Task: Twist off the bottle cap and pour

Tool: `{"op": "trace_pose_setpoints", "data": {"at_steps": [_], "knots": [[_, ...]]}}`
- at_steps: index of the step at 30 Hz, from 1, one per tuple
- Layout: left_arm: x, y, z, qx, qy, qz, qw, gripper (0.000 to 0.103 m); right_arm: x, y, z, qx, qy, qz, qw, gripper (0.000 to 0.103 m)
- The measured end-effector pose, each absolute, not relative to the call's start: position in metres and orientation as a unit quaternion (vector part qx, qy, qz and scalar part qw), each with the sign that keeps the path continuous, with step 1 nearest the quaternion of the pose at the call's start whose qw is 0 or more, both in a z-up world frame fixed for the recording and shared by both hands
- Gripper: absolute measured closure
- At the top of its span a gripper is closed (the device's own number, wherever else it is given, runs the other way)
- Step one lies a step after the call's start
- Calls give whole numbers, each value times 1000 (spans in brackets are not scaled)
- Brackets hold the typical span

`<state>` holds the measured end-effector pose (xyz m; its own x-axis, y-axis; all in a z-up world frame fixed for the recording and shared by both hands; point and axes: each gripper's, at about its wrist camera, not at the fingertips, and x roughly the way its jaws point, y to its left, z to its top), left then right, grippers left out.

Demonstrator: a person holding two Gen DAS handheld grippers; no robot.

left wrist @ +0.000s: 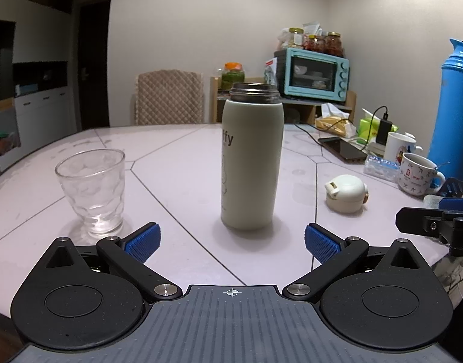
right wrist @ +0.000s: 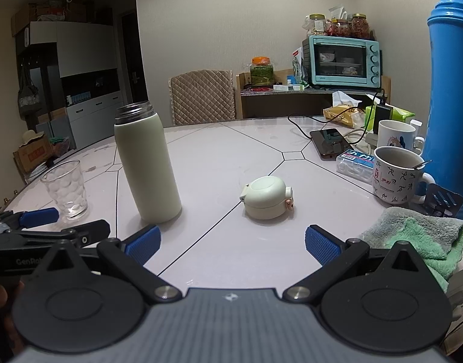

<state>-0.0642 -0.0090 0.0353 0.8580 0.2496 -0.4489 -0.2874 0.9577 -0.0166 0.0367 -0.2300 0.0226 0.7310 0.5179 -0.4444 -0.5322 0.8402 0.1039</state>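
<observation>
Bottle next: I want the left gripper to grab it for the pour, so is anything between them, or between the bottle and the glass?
Nothing visible. The left gripper is open, facing the uncapped bottle across bare table. The glass stands apart to its left, and the cap lies off to the right.

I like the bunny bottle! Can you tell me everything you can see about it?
The bottle is tall, round and cream-white with a matte look. Its neck is shiny threaded metal, and the mouth is open because the cap is off and lies apart on the table. Grey letters "ffy" and a faint line-drawn bunny show on its side. It stands upright, between the glass and the cap. Only the table touches it; both tools are open and short of it.
</observation>
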Motion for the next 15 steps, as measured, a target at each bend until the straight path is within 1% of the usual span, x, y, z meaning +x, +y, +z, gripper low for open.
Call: {"op": "trace_pose_setpoints", "data": {"at_steps": [15], "knots": [[-65,-10,37,-37,220,137,965,0,39,-231,23,-14,233,283,930,0]]}}
